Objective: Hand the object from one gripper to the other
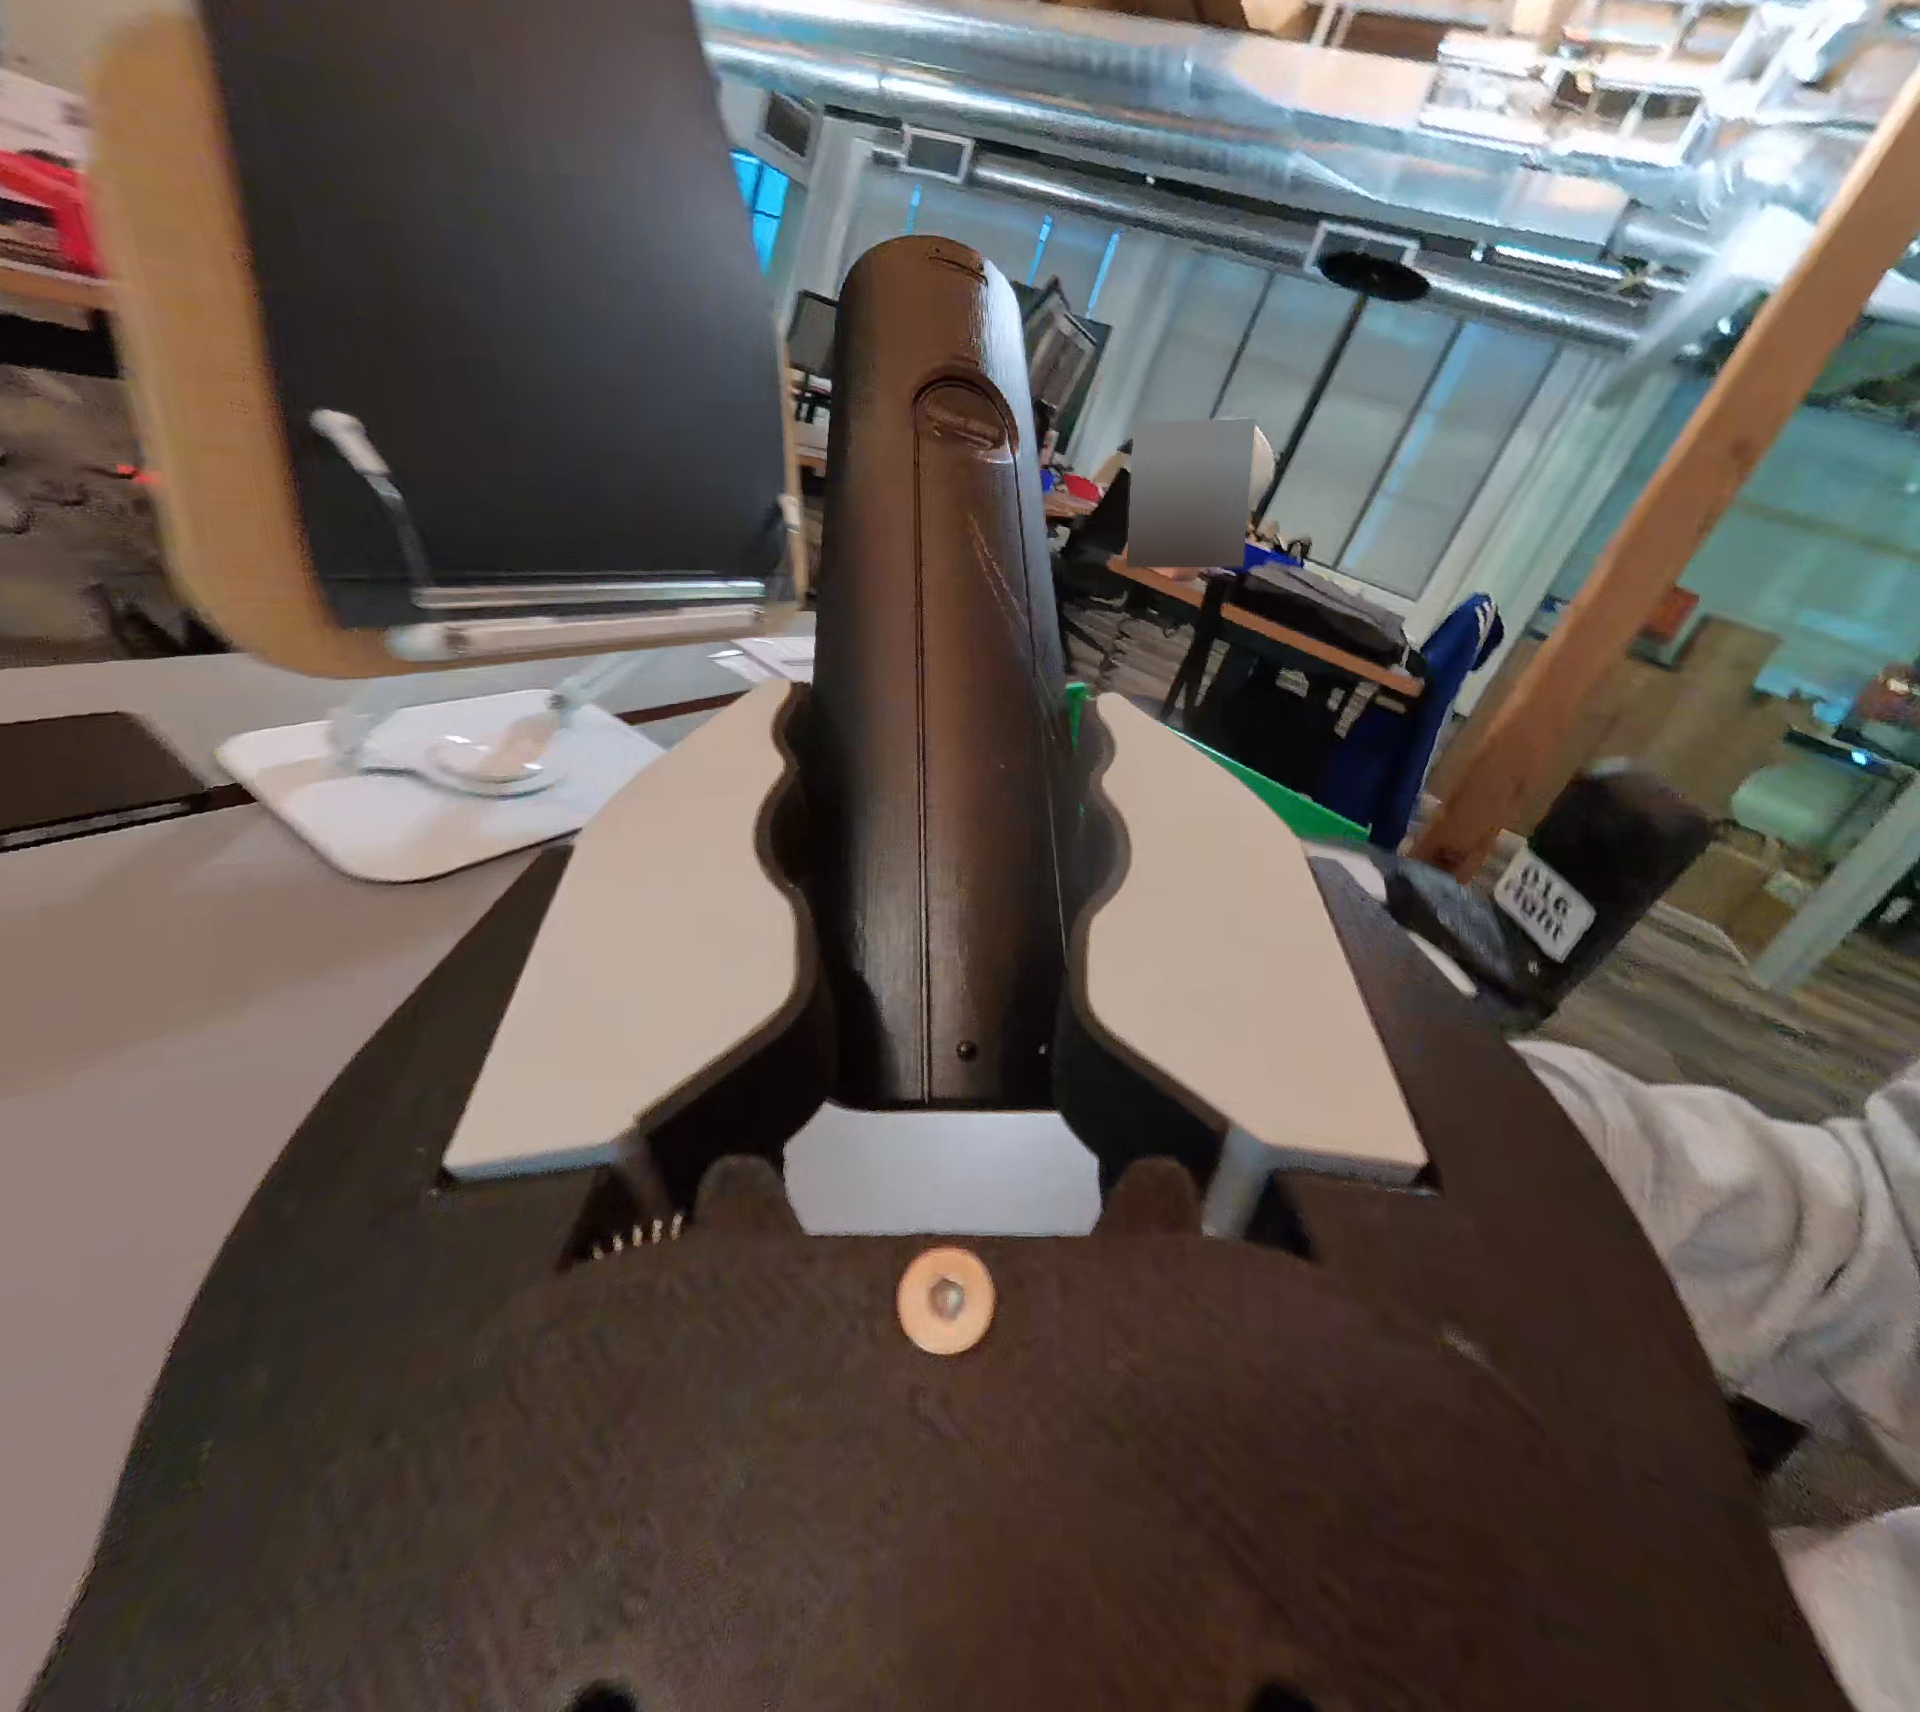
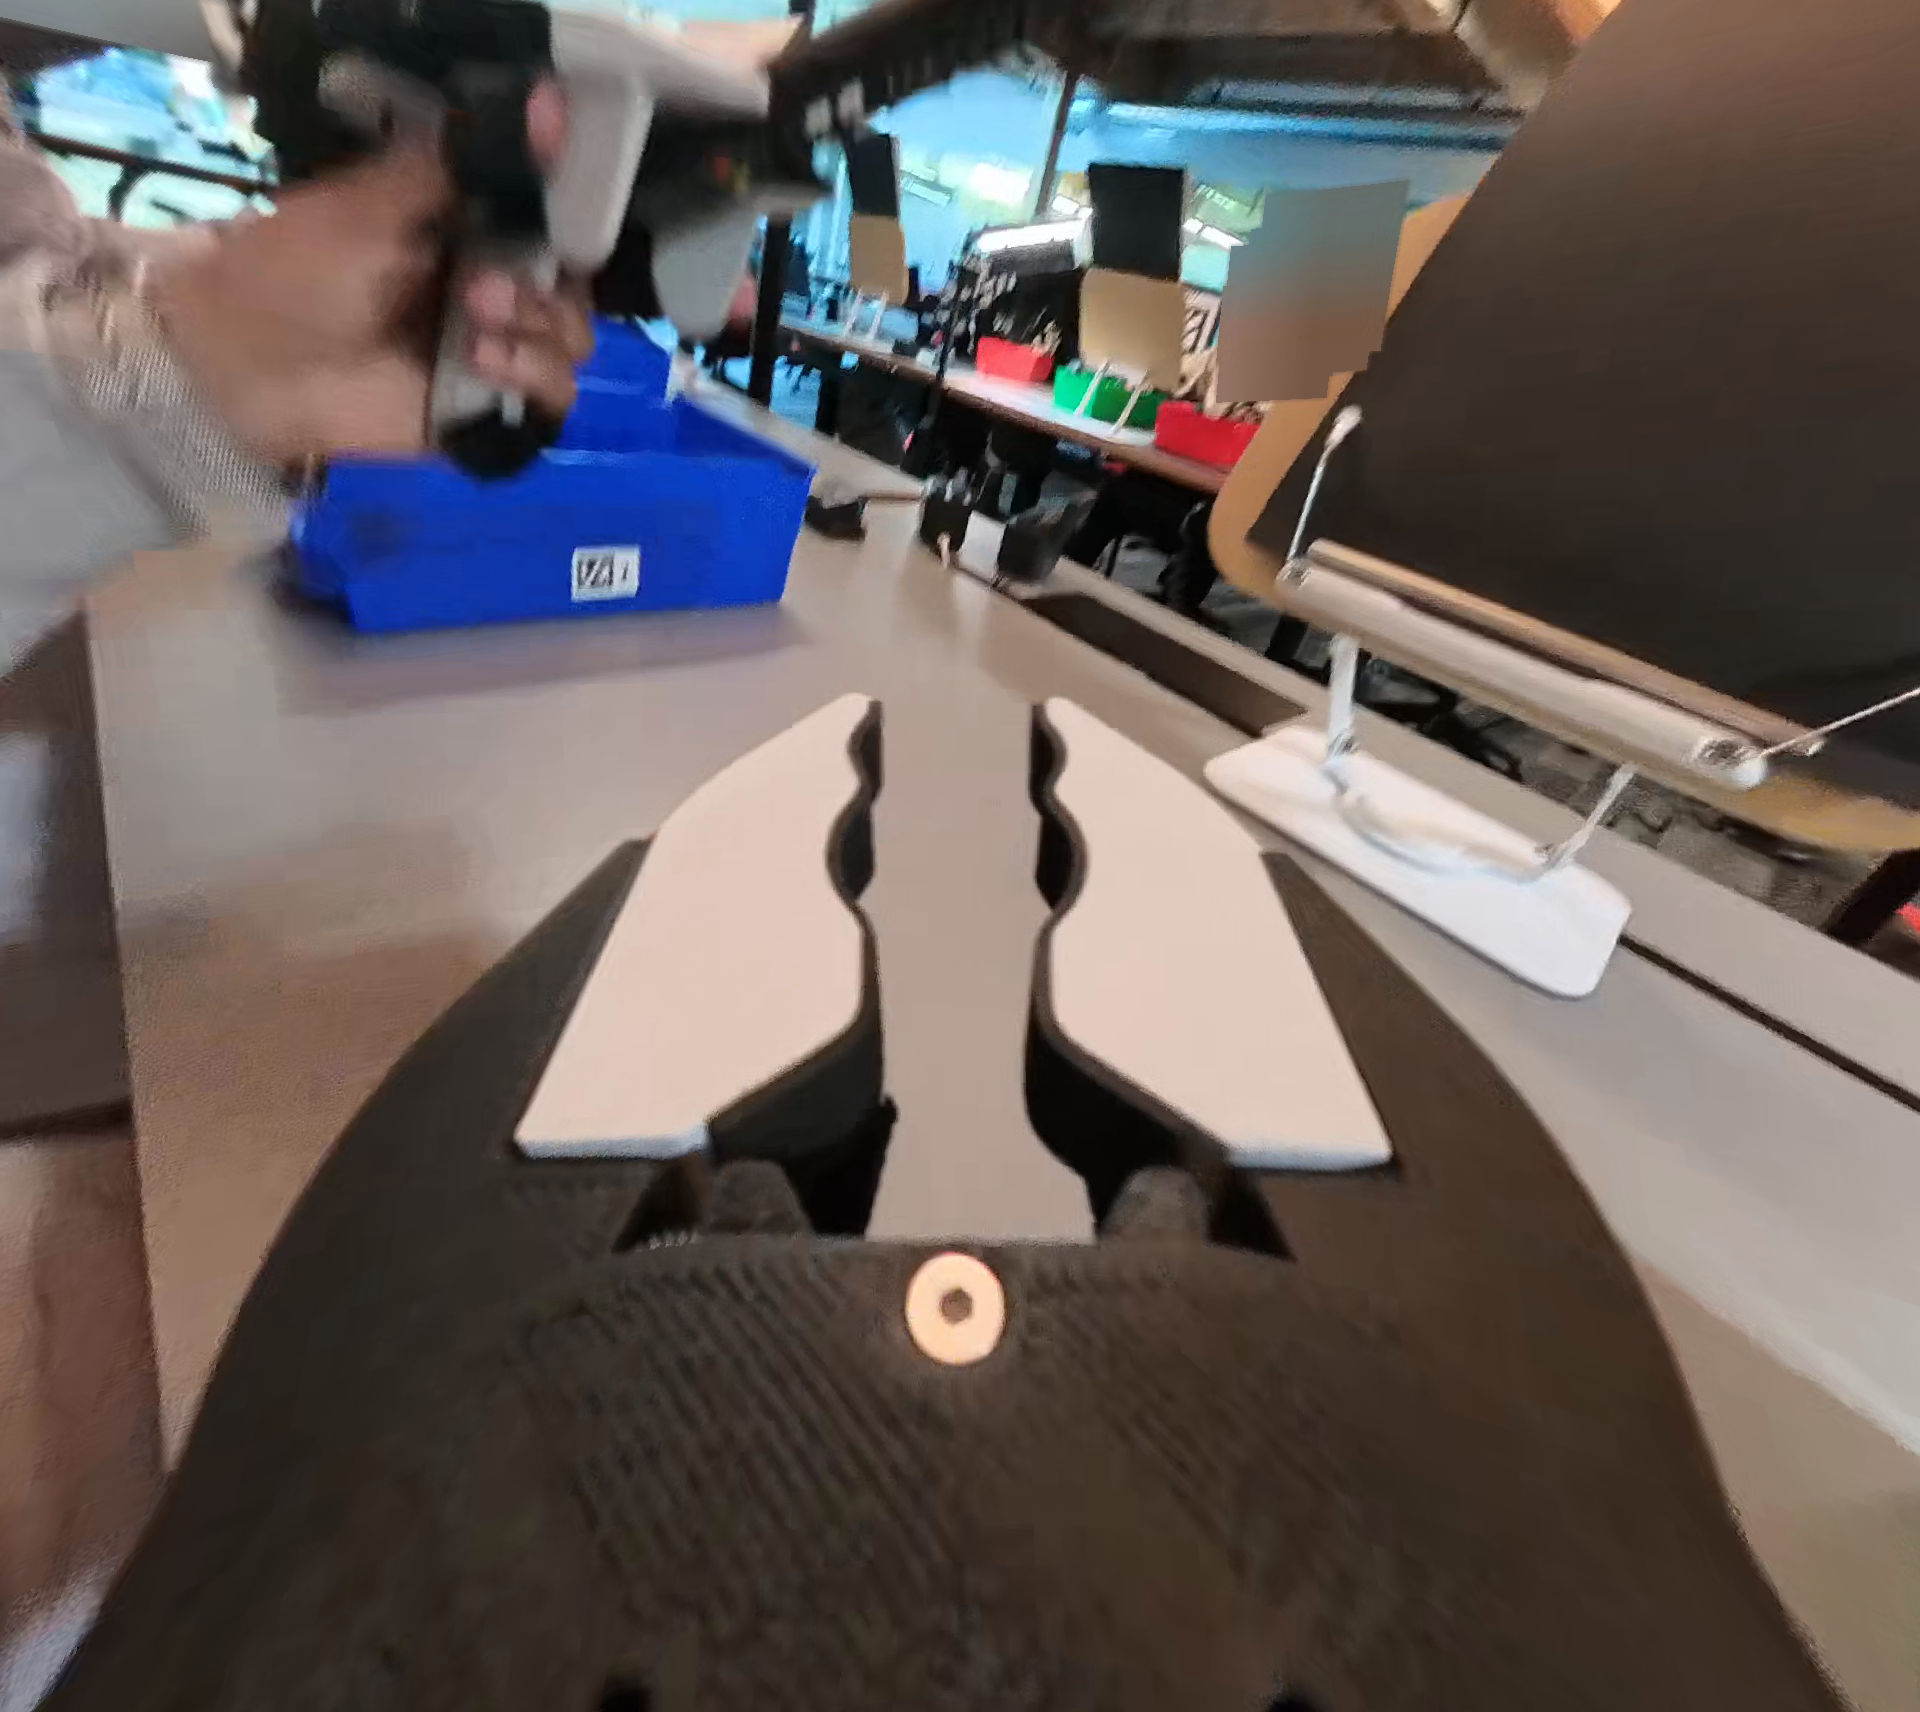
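We saw the object [image 1: 940, 675], a long black cylinder with a rounded far end and a sliding tab set into its upper face, lying lengthwise between the two fingers of the left gripper [image 1: 940, 727] and reaching well past their tips into the air above the tabletop [image 1: 156, 987]. The fingers [image 1: 644, 935] were closed onto its sides, their wavy inner edges pressed against it, so the gripper had a firm hold of it. In the left wrist view the right gripper [image 1: 1558, 893] showed only as a dark, blurred shape low at the right edge, beyond a pale sleeve [image 1: 1714, 1247]. In the right wrist view the right gripper [image 2: 954, 727] held nothing; its fingers [image 2: 727, 935] stood a narrow gap apart with bare tabletop [image 2: 364, 831] showing between them. Farther off in that view, at the upper left, a hand [image 2: 343, 312] gripped the left gripper [image 2: 623, 145], blurred, above a blue bin [image 2: 561, 540] that sat toward the tabletop's far left side. Toward the right edge of the tabletop stood a white stand [image 2: 1455, 873] carrying a tilted dark panel [image 2: 1683, 374] with a tan border.
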Demonstrator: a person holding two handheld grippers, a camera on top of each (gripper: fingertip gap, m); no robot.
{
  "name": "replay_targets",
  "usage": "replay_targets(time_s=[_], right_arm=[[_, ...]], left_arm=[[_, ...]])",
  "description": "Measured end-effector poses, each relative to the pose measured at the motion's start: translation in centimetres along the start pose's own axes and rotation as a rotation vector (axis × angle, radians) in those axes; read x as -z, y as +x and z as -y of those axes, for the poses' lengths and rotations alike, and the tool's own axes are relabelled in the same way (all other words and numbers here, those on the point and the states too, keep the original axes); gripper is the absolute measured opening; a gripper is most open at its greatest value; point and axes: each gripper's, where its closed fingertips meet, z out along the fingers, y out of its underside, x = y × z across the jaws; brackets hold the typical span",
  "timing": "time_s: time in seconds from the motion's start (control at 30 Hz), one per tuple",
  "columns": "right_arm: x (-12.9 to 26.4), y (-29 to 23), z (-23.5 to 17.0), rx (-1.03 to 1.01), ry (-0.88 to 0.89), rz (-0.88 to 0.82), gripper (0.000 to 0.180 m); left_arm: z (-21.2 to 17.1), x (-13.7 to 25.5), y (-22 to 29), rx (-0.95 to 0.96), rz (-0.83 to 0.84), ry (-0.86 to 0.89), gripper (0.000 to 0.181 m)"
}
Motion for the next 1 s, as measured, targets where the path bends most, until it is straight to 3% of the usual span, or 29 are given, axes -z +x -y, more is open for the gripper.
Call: replay_targets(time_s=[0.03, 0.13, 0.2, 0.3, 0.4, 0.5, 0.6, 0.8, 0.9, 1.0], right_arm=[[-0.5, 0.7, 1.2, -0.017, 0.019, -0.023, 0.037], [-2.0, 4.8, 4.0, -0.181, 0.086, -0.174, 0.075], [-2.7, 6.3, 5.1, -0.377, 0.154, -0.151, 0.080], [-2.9, 6.1, 4.4, -0.617, 0.150, -0.021, 0.069], [-2.0, 5.3, 3.8, -0.738, 0.150, 0.098, 0.035], [-1.4, 4.9, 2.9, -0.793, 0.126, 0.158, 0.029], [-1.2, 4.4, 1.9, -0.759, 0.117, 0.192, 0.027], [-0.5, 3.2, 1.0, -0.687, 0.118, 0.363, 0.026], [0.0, 2.8, 1.5, -0.653, 0.130, 0.437, 0.026], [0.3, 1.8, 1.8, -0.602, 0.116, 0.496, 0.026]], left_arm=[[-1.3, -1.3, 1.2, -0.016, -0.015, -0.004, 0.050], [-5.2, -4.1, 4.3, -0.118, 0.008, 0.044, 0.050], [-8.1, -5.4, 6.1, -0.194, 0.031, 0.034, 0.050], [-11.8, -6.7, 8.2, -0.256, 0.031, -0.031, 0.050], [-13.8, -7.3, 9.2, -0.337, 0.020, -0.071, 0.050], [-15.5, -7.5, 8.6, -0.396, 0.034, -0.105, 0.050], [-17.0, -7.4, 8.2, -0.313, -0.019, -0.154, 0.050], [-18.4, -7.6, 6.6, 0.023, -0.156, -0.211, 0.095], [-20.1, -7.3, 7.8, 0.234, -0.342, -0.316, 0.095], [-22.0, -6.4, 10.2, 0.362, -0.538, -0.452, 0.080]])
